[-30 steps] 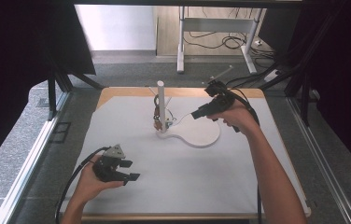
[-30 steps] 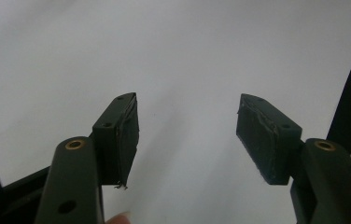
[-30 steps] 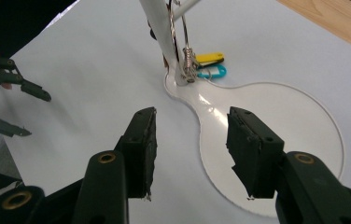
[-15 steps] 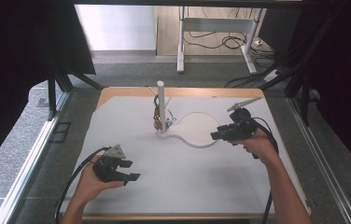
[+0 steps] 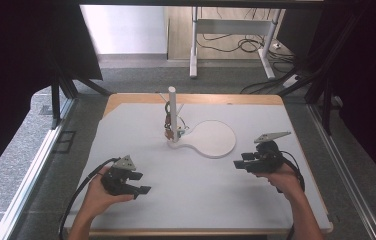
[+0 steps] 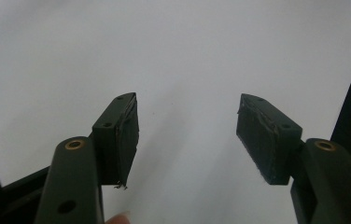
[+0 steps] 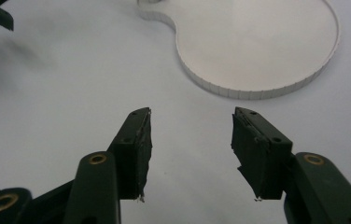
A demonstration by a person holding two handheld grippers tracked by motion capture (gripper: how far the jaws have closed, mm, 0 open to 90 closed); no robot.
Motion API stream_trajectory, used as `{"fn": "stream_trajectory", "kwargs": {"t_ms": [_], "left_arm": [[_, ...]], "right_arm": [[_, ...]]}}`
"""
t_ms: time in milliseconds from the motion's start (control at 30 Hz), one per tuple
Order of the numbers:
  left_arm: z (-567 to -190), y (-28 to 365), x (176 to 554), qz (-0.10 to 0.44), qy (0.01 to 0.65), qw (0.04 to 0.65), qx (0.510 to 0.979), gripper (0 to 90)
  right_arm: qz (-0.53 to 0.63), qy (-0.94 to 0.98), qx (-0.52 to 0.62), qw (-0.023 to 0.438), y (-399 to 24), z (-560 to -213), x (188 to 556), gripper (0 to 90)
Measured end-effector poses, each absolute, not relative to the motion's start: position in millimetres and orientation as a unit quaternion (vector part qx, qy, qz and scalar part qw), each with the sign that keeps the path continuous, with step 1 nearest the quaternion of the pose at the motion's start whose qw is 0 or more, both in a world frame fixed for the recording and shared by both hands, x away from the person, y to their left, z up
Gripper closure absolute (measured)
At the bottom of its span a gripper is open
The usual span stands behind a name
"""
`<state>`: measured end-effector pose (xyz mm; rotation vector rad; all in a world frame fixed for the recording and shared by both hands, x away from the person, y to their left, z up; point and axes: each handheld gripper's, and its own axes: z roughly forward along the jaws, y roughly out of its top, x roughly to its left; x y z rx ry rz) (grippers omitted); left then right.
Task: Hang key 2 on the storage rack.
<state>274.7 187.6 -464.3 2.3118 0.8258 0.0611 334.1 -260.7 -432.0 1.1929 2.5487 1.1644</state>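
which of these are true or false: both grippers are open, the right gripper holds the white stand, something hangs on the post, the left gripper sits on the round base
Both grippers are open: true. The left gripper and right gripper each have jaws apart with nothing between them.
The right gripper holds the white stand: false. It is apart from it, to the right.
Something hangs on the post: true, small items, too small to identify.
The left gripper sits on the round base: false. It is over bare table.

White stand [image 5: 202, 135] blocks centre; bare mat [image 5: 191, 185] between tools.
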Motion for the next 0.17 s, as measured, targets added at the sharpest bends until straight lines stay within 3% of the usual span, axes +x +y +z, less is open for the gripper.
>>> {"fn": "stream_trajectory", "kwargs": {"t_ms": [167], "left_arm": [[-463.3, 189.0, 275.4, 0.025, 0.318, 0.339, 0.885, 39.6]], "right_arm": [[0.430, 0.812, 0.386, 0.086, -263.5, -438.3, 311.5, 43.6]]}}
